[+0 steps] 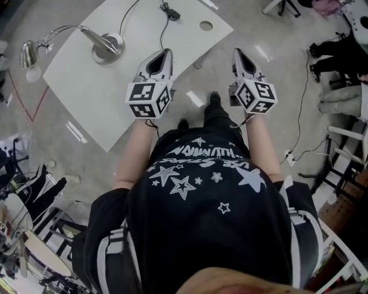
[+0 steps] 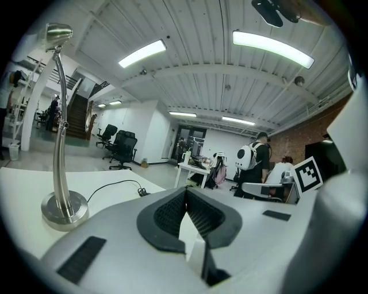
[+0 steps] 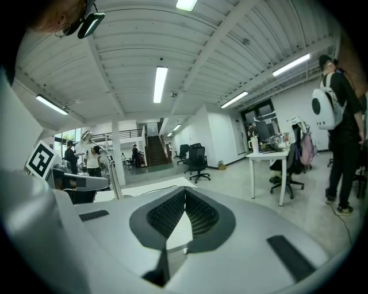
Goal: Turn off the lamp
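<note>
Lamp (image 1: pixel 107 47): stands on the left part of the white table (image 1: pixel 103 97), round base down. Its neck arches to a head past the table's left edge. It is well apart from both claws.
Cord block (image 1: pixel 171 12): a dark lump on a cord near the table's far edge. It is likely the switch, though this cannot be confirmed.
Left claw (image 1: pixel 165 53): jaws fully together, nothing between them, touching nothing. It is held over the table's near edge, right of the lamp base.
Right claw (image 1: pixel 237 53): jaws together, empty, over the floor beside the table.
Step in hand: approach to the switch, not yet reached.
Method: locate the switch first. Set one closed claw tip squarely on it and press briefly. Keep off the neck so the lamp does not tip.
</note>
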The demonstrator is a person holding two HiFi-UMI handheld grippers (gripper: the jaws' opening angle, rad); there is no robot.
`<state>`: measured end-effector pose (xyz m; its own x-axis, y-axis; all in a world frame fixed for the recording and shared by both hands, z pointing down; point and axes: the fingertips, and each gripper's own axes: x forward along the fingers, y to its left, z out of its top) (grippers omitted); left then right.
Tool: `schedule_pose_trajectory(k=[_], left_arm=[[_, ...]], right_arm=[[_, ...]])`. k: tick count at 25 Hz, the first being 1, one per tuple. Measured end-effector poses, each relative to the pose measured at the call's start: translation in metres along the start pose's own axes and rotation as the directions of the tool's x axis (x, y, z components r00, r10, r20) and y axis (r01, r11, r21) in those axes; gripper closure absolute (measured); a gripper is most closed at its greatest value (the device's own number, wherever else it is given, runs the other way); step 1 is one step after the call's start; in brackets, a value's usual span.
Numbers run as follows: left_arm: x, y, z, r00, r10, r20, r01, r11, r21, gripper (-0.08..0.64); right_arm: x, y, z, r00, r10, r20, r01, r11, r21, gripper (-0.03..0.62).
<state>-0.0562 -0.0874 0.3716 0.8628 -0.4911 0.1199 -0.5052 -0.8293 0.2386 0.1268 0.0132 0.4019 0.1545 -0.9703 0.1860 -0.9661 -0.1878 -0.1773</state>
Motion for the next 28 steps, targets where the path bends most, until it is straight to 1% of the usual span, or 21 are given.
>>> schedule_pose_trajectory(k=[5, 9, 11, 16, 23, 28], left_arm=[[0.005, 0.017, 0.001, 0.999, 0.053, 0.012, -0.053, 0.999, -0.004, 0.549], [0.014, 0.039, 0.002, 0.991, 0.130, 0.014, -0.130, 0.992, -0.006, 0.549], [0.023, 0.047, 0.002, 0.987, 0.162, 0.014, -0.162, 0.987, -0.012, 0.549], [0.060, 0.051, 0.003, 0.978, 0.207, 0.001, -0.207, 0.978, -0.001, 0.549], [0.117, 0.058, 0.011, 0.955, 0.297, -0.007, -0.297, 0.955, -0.025, 0.549], [0.148, 0.072, 0.014, 0.922, 0.386, -0.022, -0.387, 0.921, -0.043, 0.549]], right_arm=[[0.034, 0.003, 0.003, 0.998, 0.056, -0.005, -0.056, 0.998, -0.010, 0.586], [0.074, 0.006, 0.006, 0.991, 0.132, -0.014, -0.132, 0.991, -0.013, 0.586], [0.094, 0.003, 0.006, 0.986, 0.164, -0.023, -0.164, 0.986, -0.010, 0.586], [0.142, -0.015, 0.010, 0.971, 0.234, -0.049, -0.234, 0.972, 0.003, 0.586], [0.210, -0.043, 0.033, 0.938, 0.338, -0.080, -0.340, 0.941, -0.001, 0.586], [0.257, -0.052, 0.047, 0.902, 0.418, -0.105, -0.420, 0.907, 0.000, 0.586]])
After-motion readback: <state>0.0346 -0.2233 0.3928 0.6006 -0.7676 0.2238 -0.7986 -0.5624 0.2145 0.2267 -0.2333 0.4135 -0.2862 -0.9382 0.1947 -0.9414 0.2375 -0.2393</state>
